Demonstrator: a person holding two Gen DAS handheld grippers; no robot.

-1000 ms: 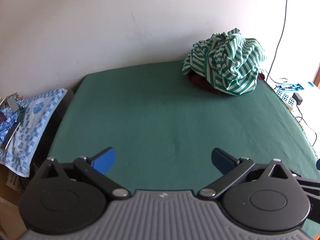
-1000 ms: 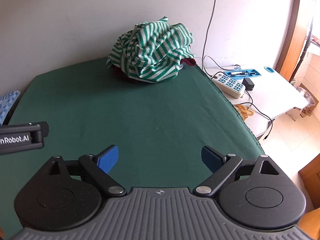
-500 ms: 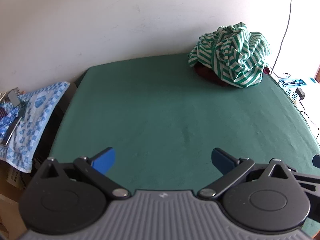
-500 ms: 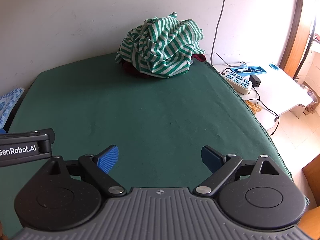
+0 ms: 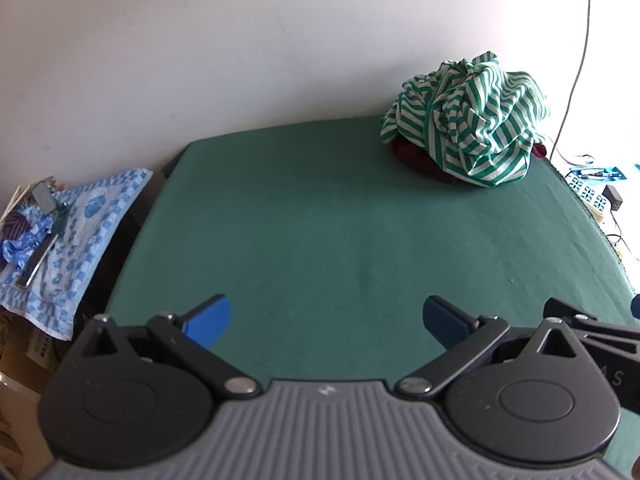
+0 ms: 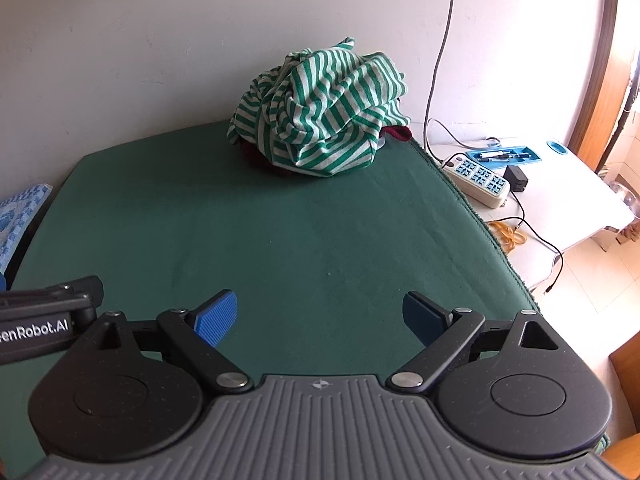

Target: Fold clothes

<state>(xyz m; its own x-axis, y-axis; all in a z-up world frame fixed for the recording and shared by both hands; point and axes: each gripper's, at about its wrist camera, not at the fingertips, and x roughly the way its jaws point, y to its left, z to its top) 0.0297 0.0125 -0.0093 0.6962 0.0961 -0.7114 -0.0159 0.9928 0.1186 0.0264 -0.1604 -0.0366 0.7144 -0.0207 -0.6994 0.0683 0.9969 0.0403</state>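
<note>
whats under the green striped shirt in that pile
A dark red garment peeks out beneath the crumpled green striped shirt, at both its left and right edges. The shirt covers most of it, so what kind of garment it is can't be told.

A dark red cloth (image 6: 396, 133) lies mostly buried under the striped shirt (image 6: 320, 120) at the table's (image 6: 280, 240) far right corner; only its edges show. The blue checked towel (image 6: 16, 208) is cut off by the right wrist view's left edge. Small items in the blue tray (image 6: 506, 156) are too small to tell.
</note>
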